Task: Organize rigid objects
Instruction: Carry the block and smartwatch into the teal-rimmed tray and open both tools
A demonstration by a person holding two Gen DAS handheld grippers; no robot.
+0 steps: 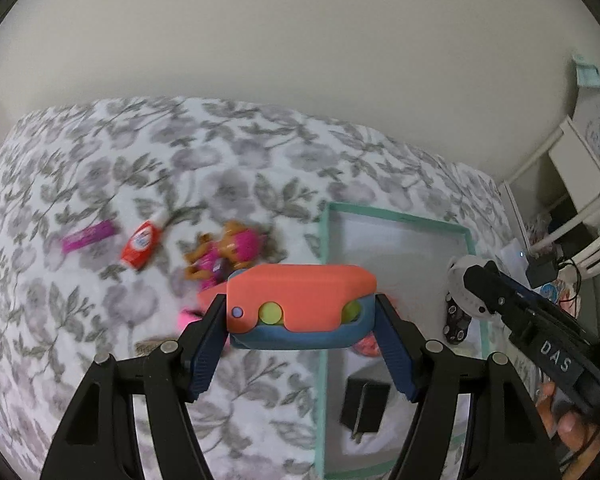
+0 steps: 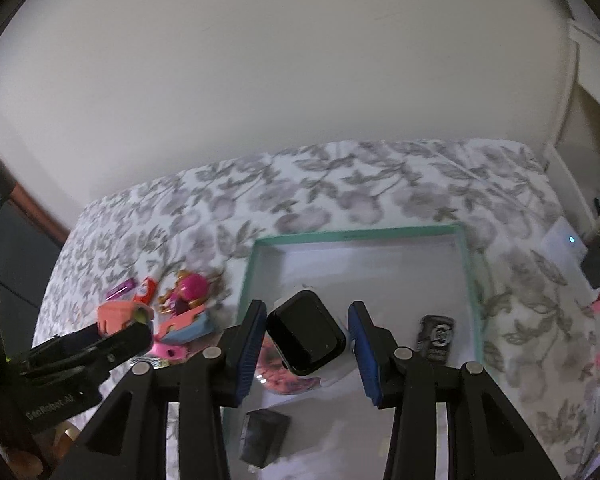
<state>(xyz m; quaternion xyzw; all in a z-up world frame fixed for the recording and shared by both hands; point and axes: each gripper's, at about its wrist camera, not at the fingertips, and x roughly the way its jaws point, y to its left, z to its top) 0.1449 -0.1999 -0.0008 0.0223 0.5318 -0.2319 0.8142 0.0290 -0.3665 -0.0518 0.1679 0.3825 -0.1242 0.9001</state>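
Orange toy (image 1: 300, 300) clamped in tilted left hand-held gripper (image 1: 302, 320)

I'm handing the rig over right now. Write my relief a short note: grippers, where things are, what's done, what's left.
Left gripper: shut on the orange-and-blue toy, held above the bedspread.
Right gripper: shut on the black smartwatch, held over the teal tray.
Done: black block and dark patterned piece lie in the tray.
Left: set down both held items; purple tube, red tube and pink figure remain on the bedspread.
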